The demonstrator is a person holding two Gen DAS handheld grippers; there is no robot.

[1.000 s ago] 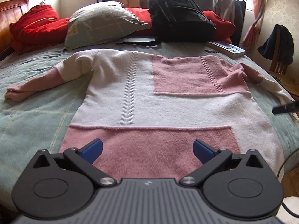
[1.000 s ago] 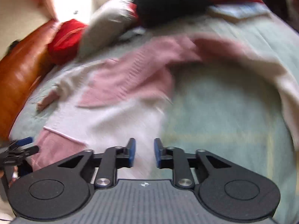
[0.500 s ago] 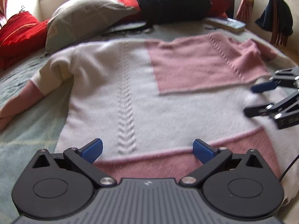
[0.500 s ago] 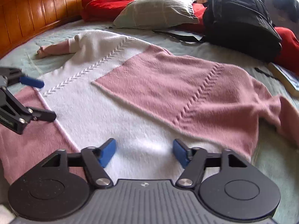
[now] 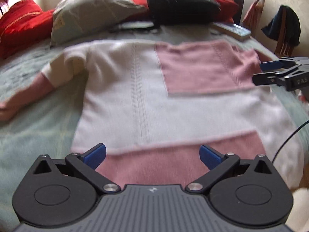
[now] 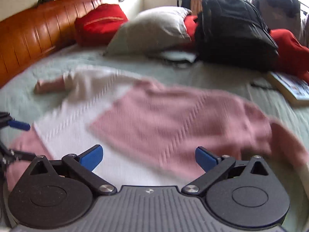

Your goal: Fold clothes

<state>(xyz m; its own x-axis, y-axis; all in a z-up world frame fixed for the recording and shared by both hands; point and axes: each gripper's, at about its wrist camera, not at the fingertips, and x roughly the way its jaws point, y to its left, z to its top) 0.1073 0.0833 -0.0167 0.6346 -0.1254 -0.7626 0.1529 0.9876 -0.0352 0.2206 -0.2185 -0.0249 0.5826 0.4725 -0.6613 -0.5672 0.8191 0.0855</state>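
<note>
The sweater [image 5: 173, 100] is spread flat, hem toward both grippers. The left gripper [image 5: 152, 154] is held wide open over the hem; the right gripper [image 6: 148, 154], just opened wide and empty, is nearer the pink sleeve [image 6: 285, 135].

sweater [image 5: 146, 96] flat on bed [image 5: 34, 135], pillow [image 5: 90, 9] behind

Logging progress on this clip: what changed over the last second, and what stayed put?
The right gripper swung in over the sweater's pink shoulder while its jaws have just been opening wide, nothing between them. The left gripper stayed open above the hem. The sweater lies flat, unfolded; nothing was grasped.
</note>
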